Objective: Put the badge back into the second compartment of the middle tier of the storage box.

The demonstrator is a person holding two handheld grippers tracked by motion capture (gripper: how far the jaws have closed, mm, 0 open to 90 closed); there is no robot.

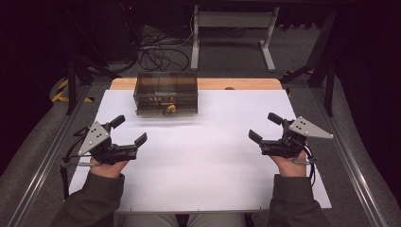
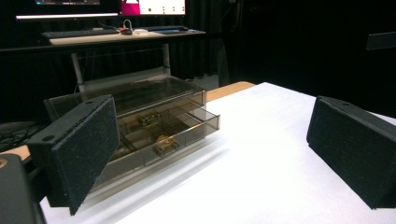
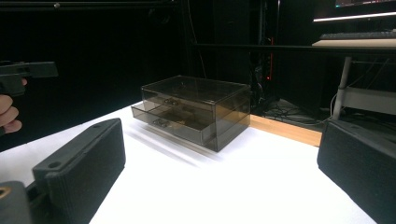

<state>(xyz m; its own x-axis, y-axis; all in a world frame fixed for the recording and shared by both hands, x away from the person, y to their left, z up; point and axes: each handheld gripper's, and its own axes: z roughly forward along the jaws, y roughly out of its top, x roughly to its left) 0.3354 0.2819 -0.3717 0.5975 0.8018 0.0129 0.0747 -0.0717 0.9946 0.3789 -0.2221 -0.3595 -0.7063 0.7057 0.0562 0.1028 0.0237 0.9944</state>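
Observation:
A smoky transparent drawer box (image 1: 165, 93) stands at the far left-centre of the white table sheet (image 1: 208, 156). Its lower drawer (image 2: 173, 135) is pulled out a little, and a small yellow object (image 2: 163, 143) lies inside it. Another yellowish object (image 2: 148, 118) sits in the drawer above. My left gripper (image 1: 130, 131) is open, low over the sheet to the near left of the box. My right gripper (image 1: 265, 127) is open at the right side, far from the box (image 3: 196, 109). Nothing is between either pair of jaws.
A bare wooden strip (image 1: 236, 83) runs along the table's far edge behind the box. Metal rails (image 1: 352, 165) flank the table. A desk frame (image 1: 231, 28) and cables (image 1: 158, 52) lie on the floor beyond. Broad white sheet spreads between my grippers.

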